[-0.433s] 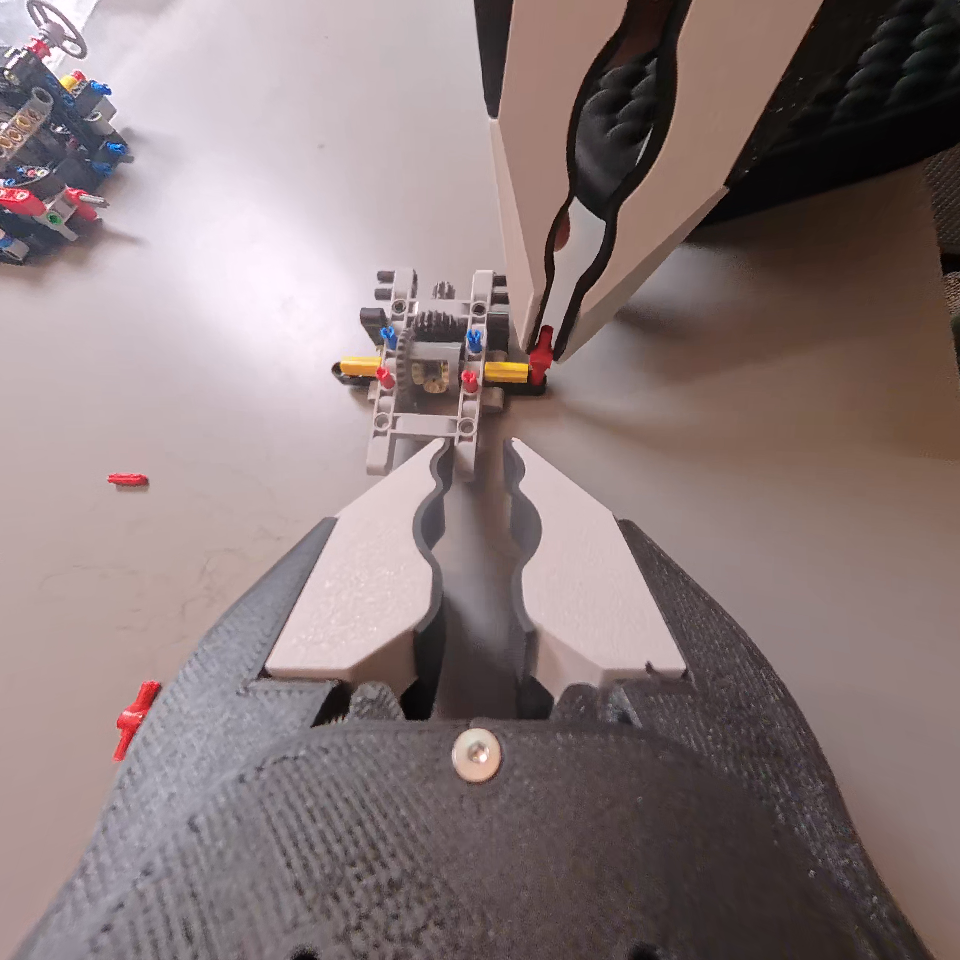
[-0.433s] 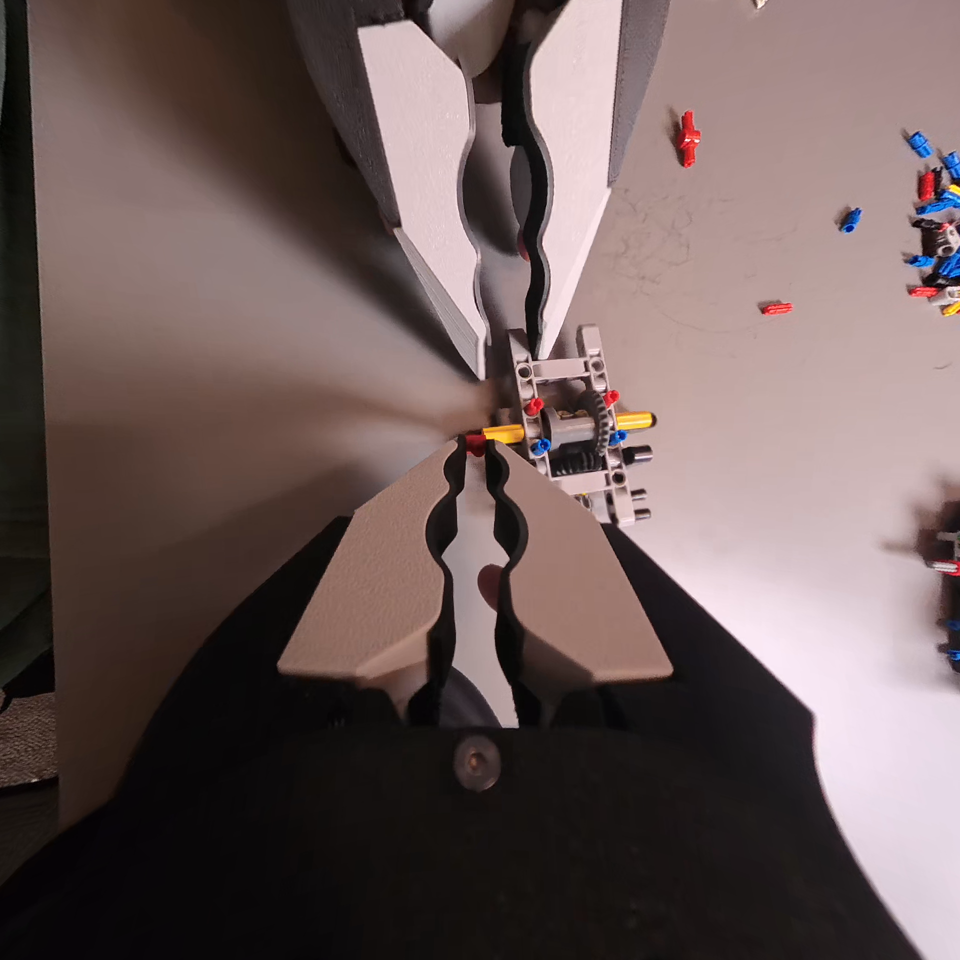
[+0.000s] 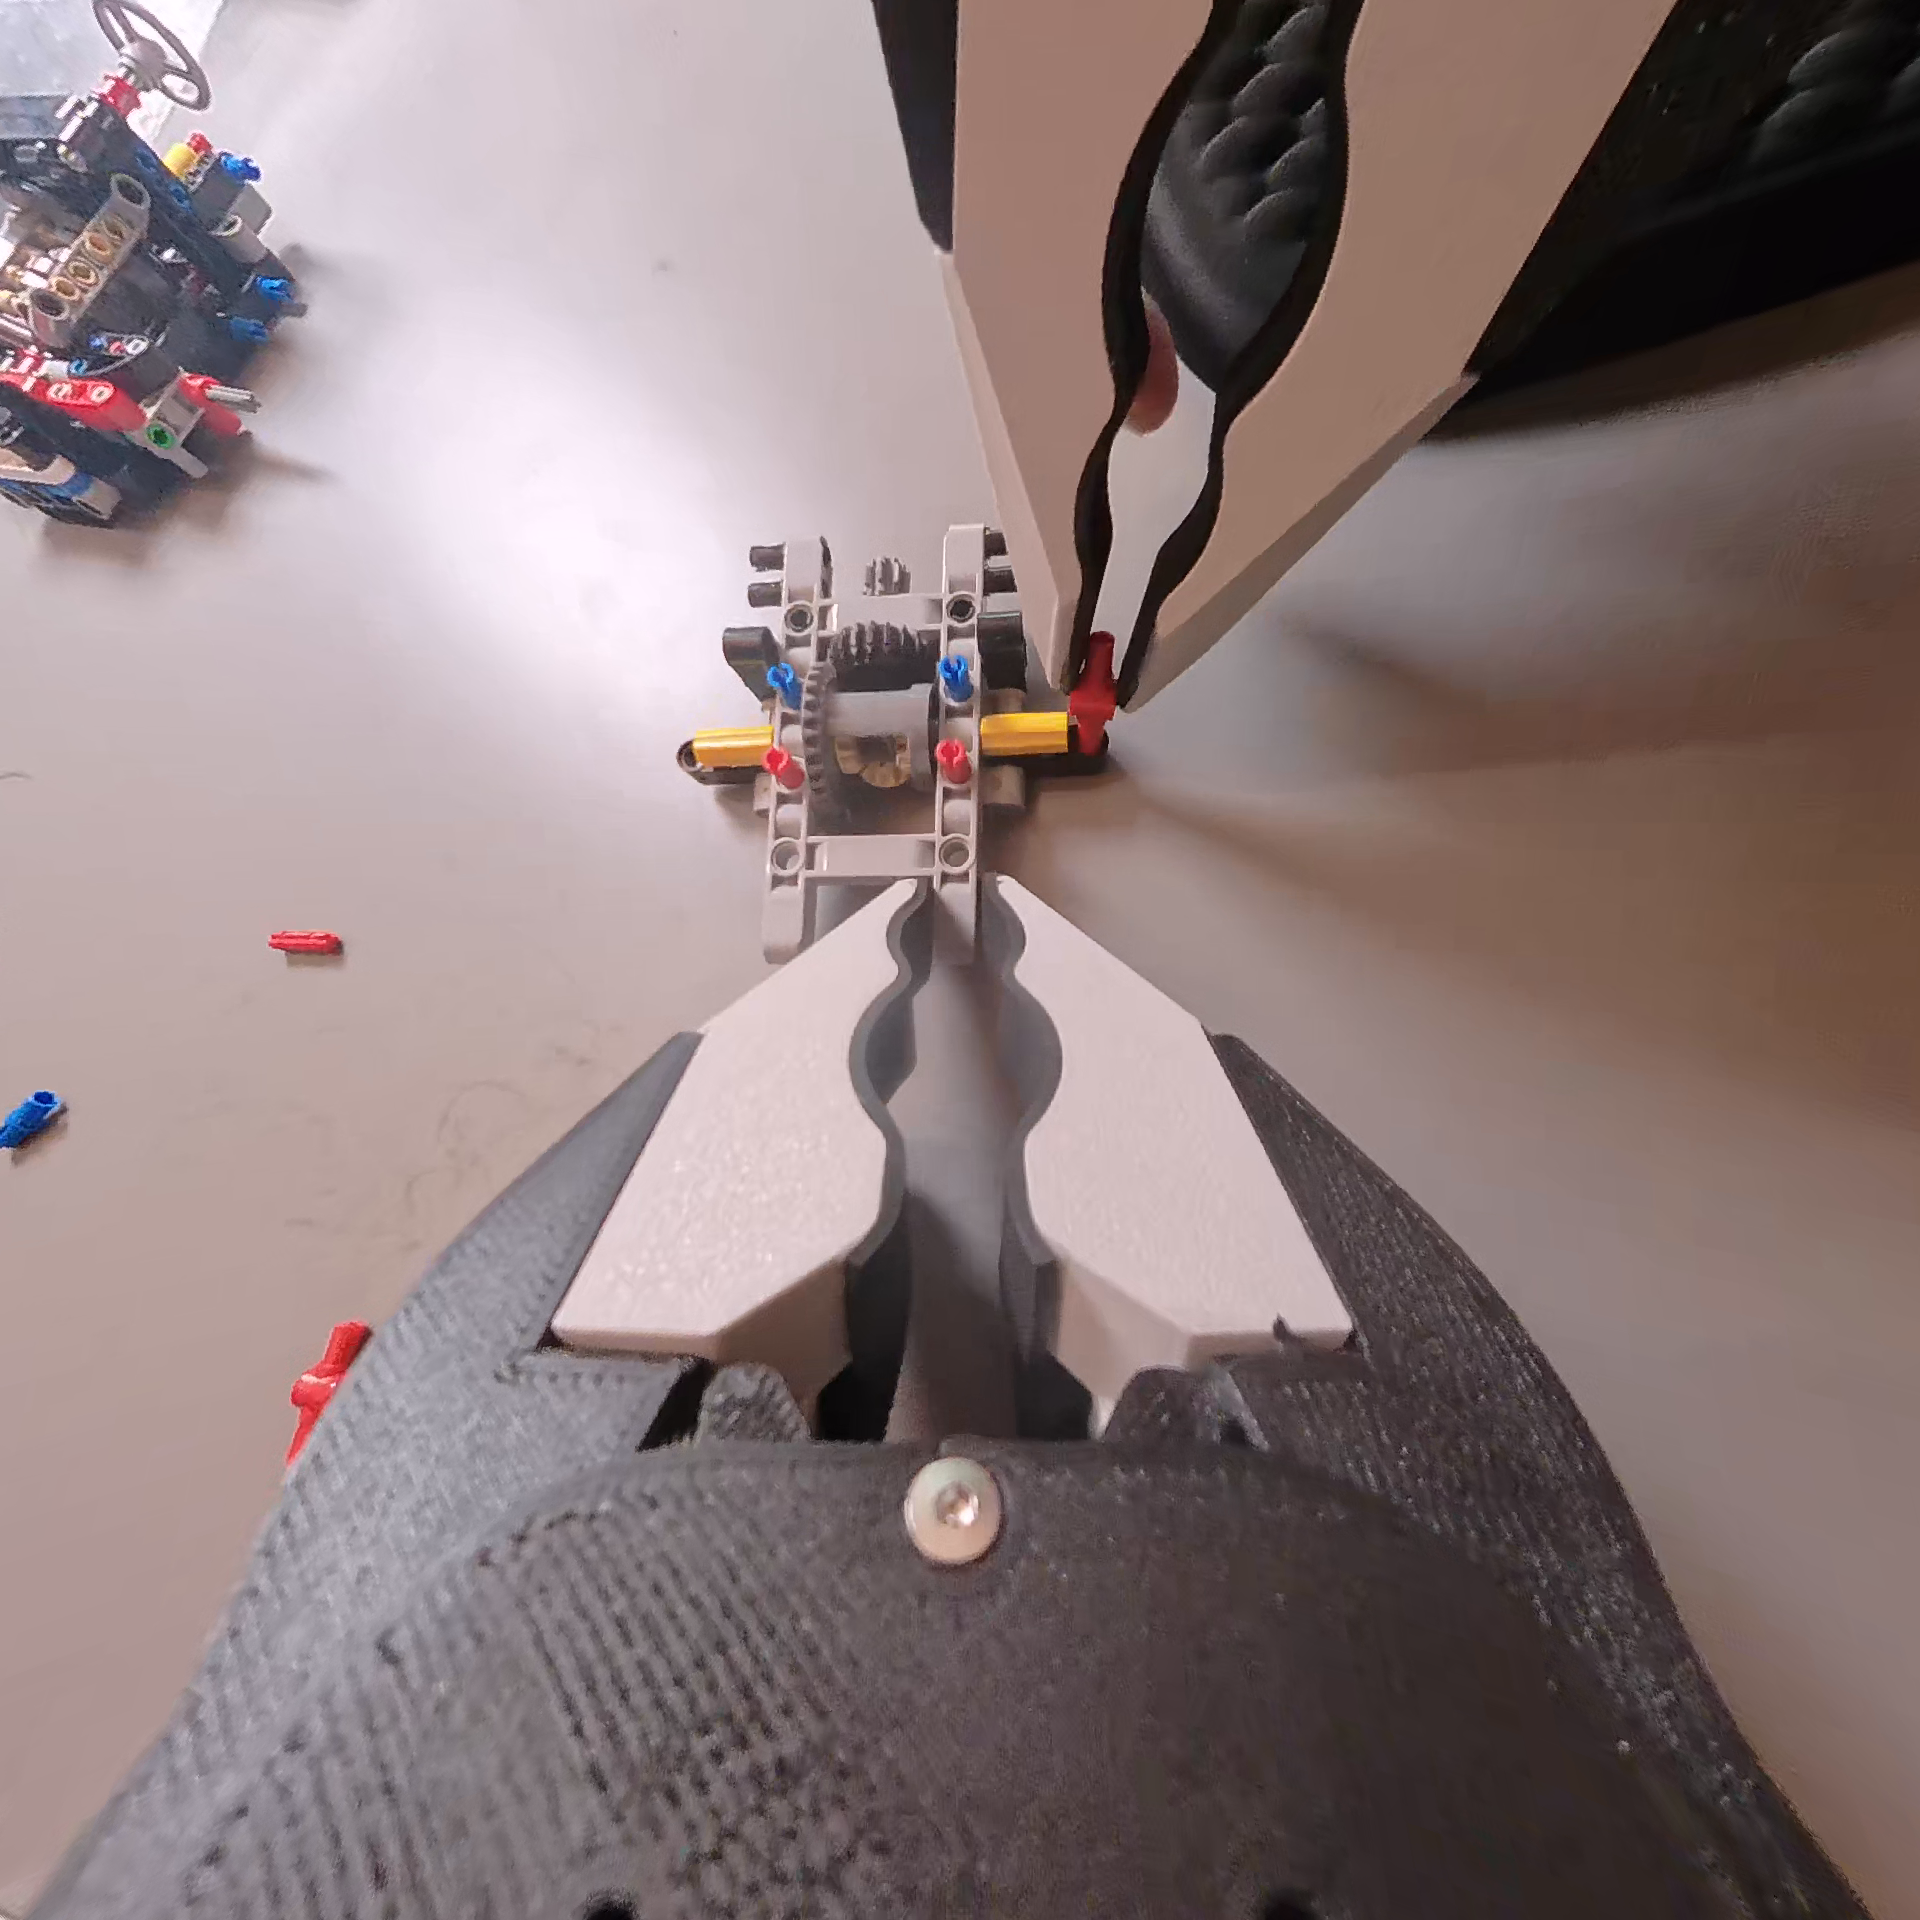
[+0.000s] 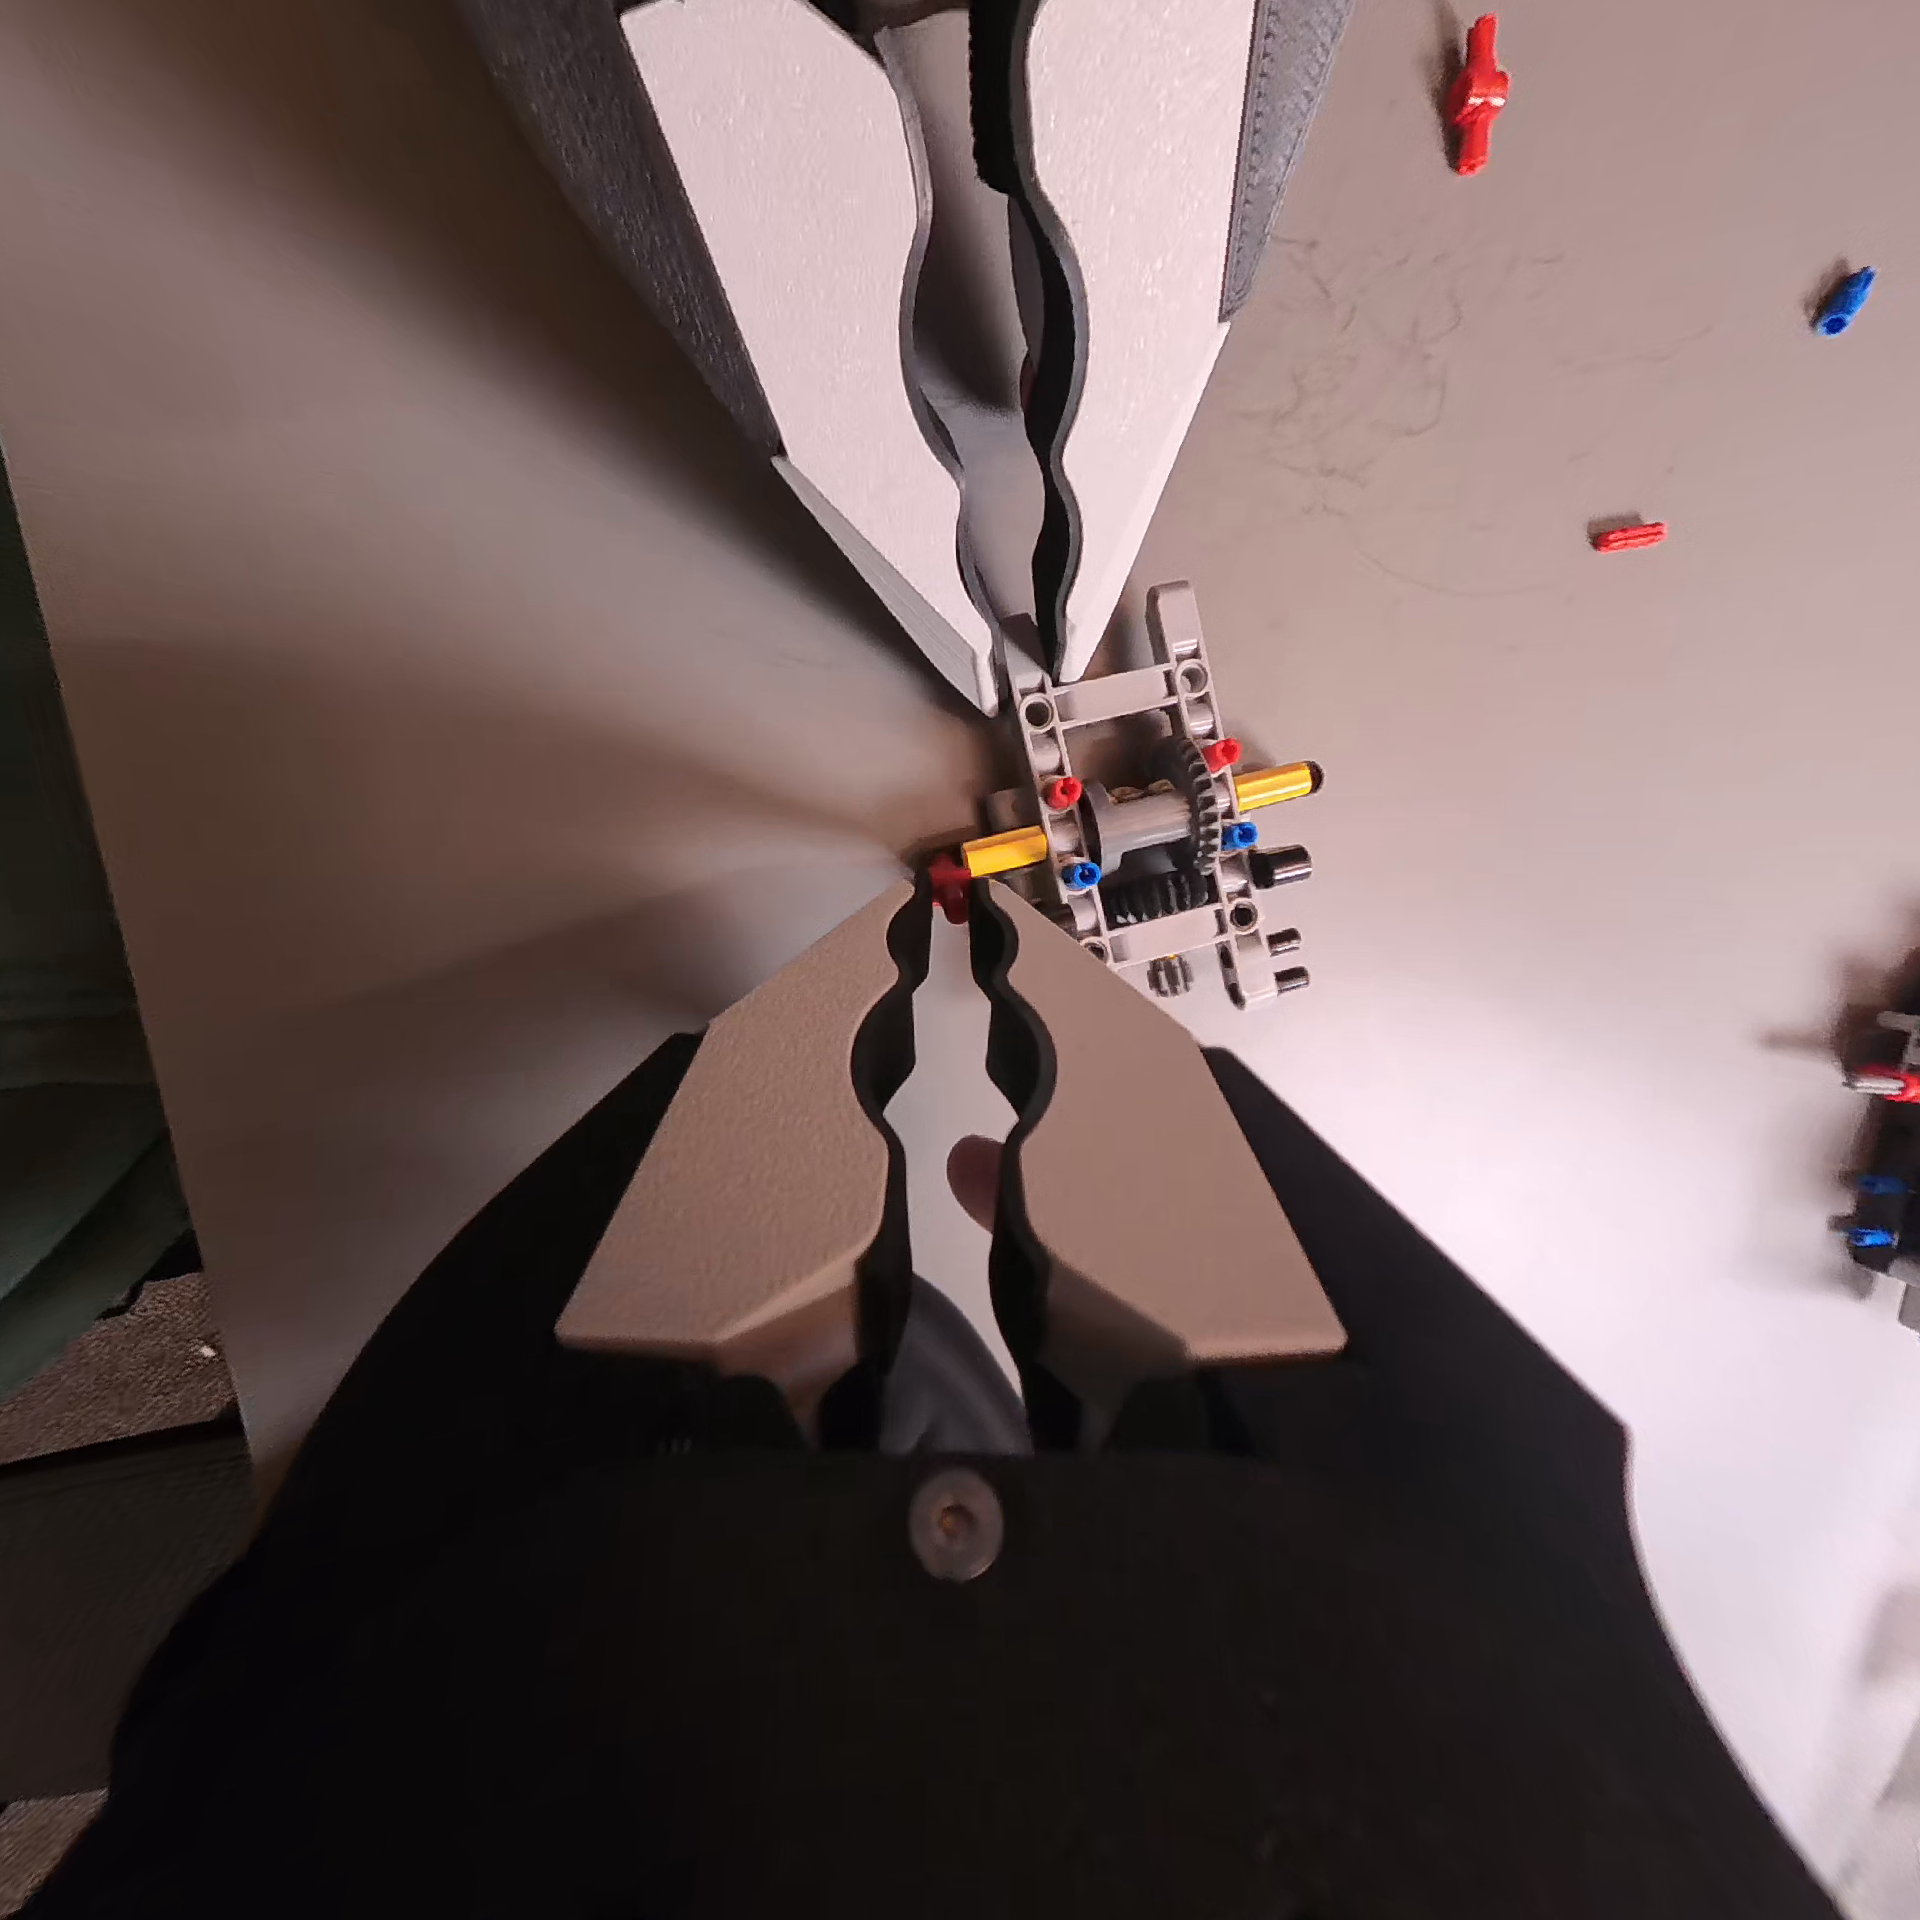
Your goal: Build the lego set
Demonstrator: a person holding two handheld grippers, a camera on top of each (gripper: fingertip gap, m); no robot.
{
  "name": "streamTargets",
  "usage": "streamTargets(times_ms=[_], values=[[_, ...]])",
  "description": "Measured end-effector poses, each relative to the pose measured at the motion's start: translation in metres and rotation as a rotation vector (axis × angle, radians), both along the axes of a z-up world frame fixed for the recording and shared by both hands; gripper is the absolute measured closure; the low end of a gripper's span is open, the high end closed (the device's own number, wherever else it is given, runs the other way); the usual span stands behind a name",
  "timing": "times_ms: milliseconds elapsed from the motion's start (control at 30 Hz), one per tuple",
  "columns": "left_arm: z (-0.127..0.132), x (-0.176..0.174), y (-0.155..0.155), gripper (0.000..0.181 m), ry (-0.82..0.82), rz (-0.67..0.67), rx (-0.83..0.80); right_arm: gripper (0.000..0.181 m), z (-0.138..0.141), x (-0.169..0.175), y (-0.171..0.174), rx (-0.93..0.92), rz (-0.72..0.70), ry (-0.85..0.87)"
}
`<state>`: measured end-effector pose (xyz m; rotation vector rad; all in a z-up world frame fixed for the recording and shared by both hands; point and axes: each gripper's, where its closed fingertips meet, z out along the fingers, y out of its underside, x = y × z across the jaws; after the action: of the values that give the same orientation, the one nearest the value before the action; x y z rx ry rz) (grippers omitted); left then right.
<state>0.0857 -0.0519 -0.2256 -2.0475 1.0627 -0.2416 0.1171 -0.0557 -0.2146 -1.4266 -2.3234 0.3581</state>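
A small grey Lego frame [image 3: 873, 727] with gears and a yellow axle [image 3: 1023, 732] lies on the table. My left gripper [image 3: 954, 914] is shut on the frame's near right leg. My right gripper [image 3: 1107, 681] comes in from the upper right, its tips closed on a red connector [image 3: 1091, 694] at the right end of the yellow axle. In the right wrist view my right gripper [image 4: 948, 896] holds the red connector [image 4: 948, 881] against the axle [image 4: 1003, 854] of the frame [image 4: 1143, 821]. The left gripper [image 4: 1039, 655] reaches in from above and pinches a leg of the frame.
A larger, partly built Lego model [image 3: 104, 312] with a steering wheel stands far left. Loose pieces lie about: a red pin [image 3: 303, 942], a blue pin [image 3: 31, 1117], a red connector [image 3: 322, 1382]. The table's edge [image 4: 208, 1143] runs down the left of the right wrist view. My right fingertips sit around 4 centimetres from my left ones. It is some 15 centimetres from my left tips to the red pin [image 3: 303, 942]. Seen from the right wrist view [image 4: 1625, 536] as well.
My left gripper's fingers have closed in around the frame's leg. The right gripper and its red connector have hardly moved.
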Motion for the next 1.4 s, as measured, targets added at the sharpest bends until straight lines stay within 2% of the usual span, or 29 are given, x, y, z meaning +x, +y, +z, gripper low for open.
streamTargets(times_ms=[33, 267, 500, 1067, 1267, 1400], values=[[0.000, 0.000, 0.000, 0.175, 0.004, 0.003, -0.001, 0.176, 0.000, 0.000, -0.001, 0.005, -0.003, -0.005], [0.001, 0.000, -0.006, 0.175, 0.003, 0.022, -0.016, 0.176, -0.001, 0.001, -0.003, 0.032, -0.032, -0.074], [0.003, 0.000, -0.013, 0.176, -0.097, 0.042, -0.077, 0.176, -0.001, 0.000, -0.006, 0.042, -0.064, -0.109], [0.005, 0.001, -0.022, 0.174, -0.159, 0.061, -0.112, 0.176, -0.004, -0.002, -0.011, 0.115, -0.092, -0.177], [0.005, 0.001, -0.023, 0.174, -0.155, 0.048, -0.107, 0.176, -0.005, -0.003, -0.012, 0.135, -0.053, -0.181], [0.005, 0.000, -0.023, 0.175, -0.159, 0.036, -0.099, 0.176, -0.005, -0.003, -0.013, 0.203, 0.083, -0.155]])
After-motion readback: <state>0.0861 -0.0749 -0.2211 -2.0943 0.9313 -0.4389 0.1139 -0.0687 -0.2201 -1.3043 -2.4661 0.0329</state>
